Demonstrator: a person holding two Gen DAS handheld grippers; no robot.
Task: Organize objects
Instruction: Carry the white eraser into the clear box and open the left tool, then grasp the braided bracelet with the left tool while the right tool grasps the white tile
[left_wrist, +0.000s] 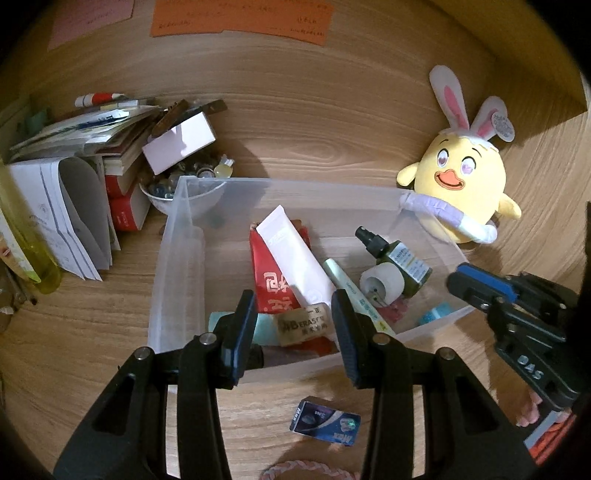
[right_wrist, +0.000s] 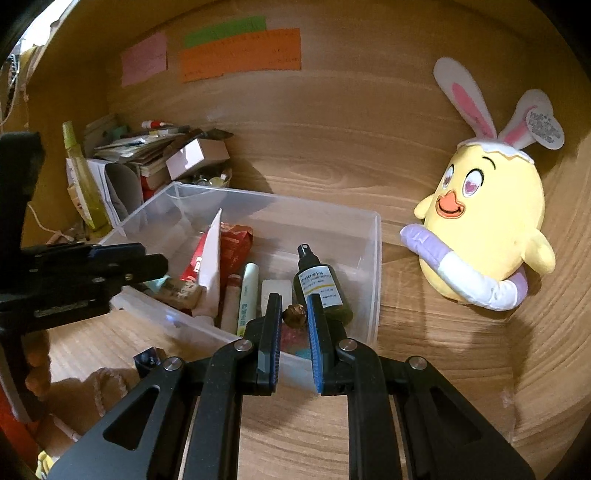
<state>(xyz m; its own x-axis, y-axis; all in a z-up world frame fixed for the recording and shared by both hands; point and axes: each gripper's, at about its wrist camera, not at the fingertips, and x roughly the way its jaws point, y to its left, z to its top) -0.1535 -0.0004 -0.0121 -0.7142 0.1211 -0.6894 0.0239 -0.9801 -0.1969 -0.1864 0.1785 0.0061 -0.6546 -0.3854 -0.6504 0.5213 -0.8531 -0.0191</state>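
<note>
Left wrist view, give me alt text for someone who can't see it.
The open left gripper hovers over a clear plastic bin holding a white tube, an eraser and a dark spray bottle. A yellow chick plush sits behind.

braided cord (left_wrist: 310, 469) cut off, note writing (right_wrist: 240, 55) illegible

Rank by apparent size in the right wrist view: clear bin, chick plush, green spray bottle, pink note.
1. clear bin
2. chick plush, though it looks close to the bin, so their order is unsure
3. green spray bottle and pink note look alike; the note hangs farther back.
</note>
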